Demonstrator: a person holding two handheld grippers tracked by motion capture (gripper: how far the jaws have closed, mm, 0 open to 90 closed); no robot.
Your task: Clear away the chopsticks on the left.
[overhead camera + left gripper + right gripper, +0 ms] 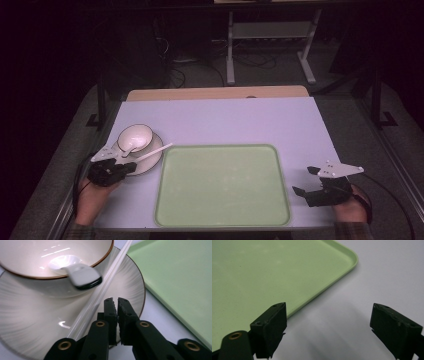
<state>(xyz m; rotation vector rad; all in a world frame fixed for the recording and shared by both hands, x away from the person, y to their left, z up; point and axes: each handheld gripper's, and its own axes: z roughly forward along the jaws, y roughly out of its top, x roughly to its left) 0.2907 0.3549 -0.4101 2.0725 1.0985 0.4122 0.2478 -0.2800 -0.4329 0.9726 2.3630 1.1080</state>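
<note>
Nothing on the tray yet as dishes wait at table's left

Left gripper (117, 301) is hovering over the plate (37, 322), jaws nearly closed on the rim, beside the chopstick (100, 297); bowl (134, 137) and spoon (80, 276) are sitting on the plate. Right gripper (328, 326) is waiting wide open, empty, beside the bare green tray (222, 187)

White ceramic bowl (135, 137) sits on round white ribbed plate (150, 161), white spoon (128, 149) in the bowl. Clear plastic chopstick (155, 152) lies across the plate. Flat green plastic tray (222, 185) lies right of the plate on the table (240, 120).
</note>
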